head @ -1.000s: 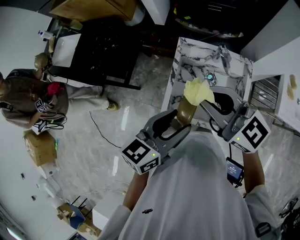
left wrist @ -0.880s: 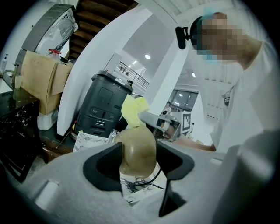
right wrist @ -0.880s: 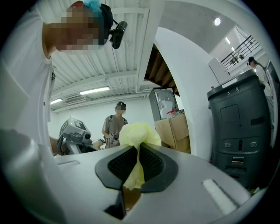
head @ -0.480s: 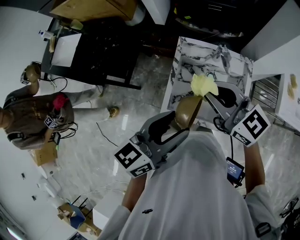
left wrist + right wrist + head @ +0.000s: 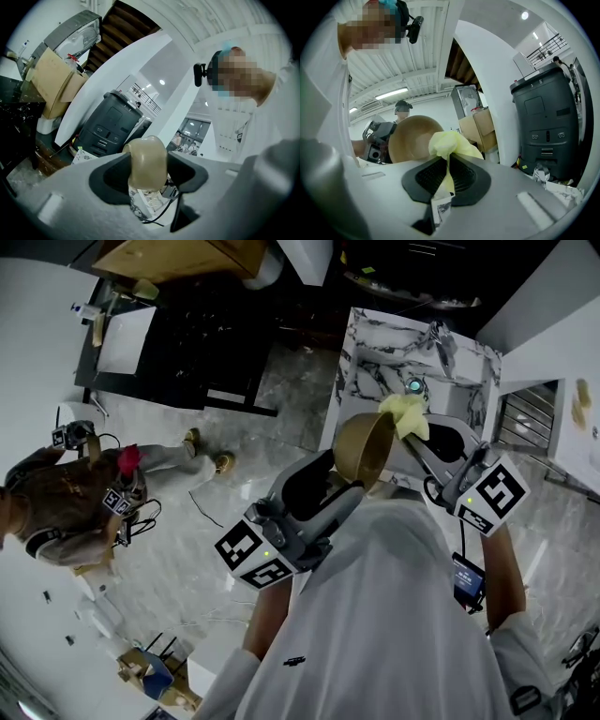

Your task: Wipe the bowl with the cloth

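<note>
Bowl (image 5: 364,451): tan, round, held in the air in front of the person's chest, over the near edge of the bench (image 5: 375,381). It is tipped on its side. In the right gripper view its hollow inside faces the camera.

Left tongs (image 5: 345,489): closed on the bowl. In the left gripper view the two jaws press on either side of the bowl's tan wall, which stands upright between them. The marker cube sits at the rear of the tool.

Cloth (image 5: 405,414): pale yellow and bunched. It sits at the bowl's upper right rim in the head view. In the right gripper view it overlaps the right side of the bowl's opening.

Right tongs (image 5: 446,166): closed on the cloth. A thin fold runs down between the jaws, and the bulk of the cloth billows above the tips.

Bench: white top with dark marble veining, beyond both tools.

Second person (image 5: 66,502): on the pale floor at the far left of the head view, well apart from the bench, in brown clothing.

Dark grey machine (image 5: 543,126): tall, behind the right tongs.

Cardboard box (image 5: 51,84): at the upper left of the left gripper view.
</note>
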`<state>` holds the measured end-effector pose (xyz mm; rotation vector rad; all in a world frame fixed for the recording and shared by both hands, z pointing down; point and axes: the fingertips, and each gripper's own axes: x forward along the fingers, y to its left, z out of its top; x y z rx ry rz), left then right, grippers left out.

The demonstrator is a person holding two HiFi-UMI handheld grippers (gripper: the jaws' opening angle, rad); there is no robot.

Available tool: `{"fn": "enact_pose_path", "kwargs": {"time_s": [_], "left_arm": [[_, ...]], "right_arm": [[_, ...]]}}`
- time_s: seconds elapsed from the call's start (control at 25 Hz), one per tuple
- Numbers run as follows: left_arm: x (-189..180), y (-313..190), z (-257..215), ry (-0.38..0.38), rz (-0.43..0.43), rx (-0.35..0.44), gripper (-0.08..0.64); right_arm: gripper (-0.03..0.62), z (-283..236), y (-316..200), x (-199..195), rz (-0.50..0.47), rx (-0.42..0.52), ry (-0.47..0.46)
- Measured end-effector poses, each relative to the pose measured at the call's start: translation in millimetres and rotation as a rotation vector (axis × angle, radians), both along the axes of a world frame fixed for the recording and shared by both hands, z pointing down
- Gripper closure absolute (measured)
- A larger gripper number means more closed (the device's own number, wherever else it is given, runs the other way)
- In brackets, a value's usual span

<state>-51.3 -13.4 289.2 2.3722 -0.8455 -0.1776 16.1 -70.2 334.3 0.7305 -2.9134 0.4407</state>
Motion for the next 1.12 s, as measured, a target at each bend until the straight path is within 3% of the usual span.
{"fn": "enact_pose_path", "kwargs": {"time_s": [0.28, 0.6, 0.8, 1.12], "left_arm": [[-8, -9, -5, 0.048, -0.068, 0.016, 0.313], [-17, -20, 6, 0.0, -0.146, 0.025, 0.313], [-17, -20, 14, -0.05, -0.154, 0.021, 0.313], [-13, -15, 21, -0.085, -0.143, 0.011, 0.313]], "right_arm": [[0.566, 13, 20, -6, -0.034, -0.043, 0.02], [0.566, 18, 57, -30, -0.17, -0.063, 0.036], [0.566, -1, 77, -45, -0.261, -0.044, -0.027], [0.566, -27, 79, -46, -0.271, -0.053, -0.134]]}}
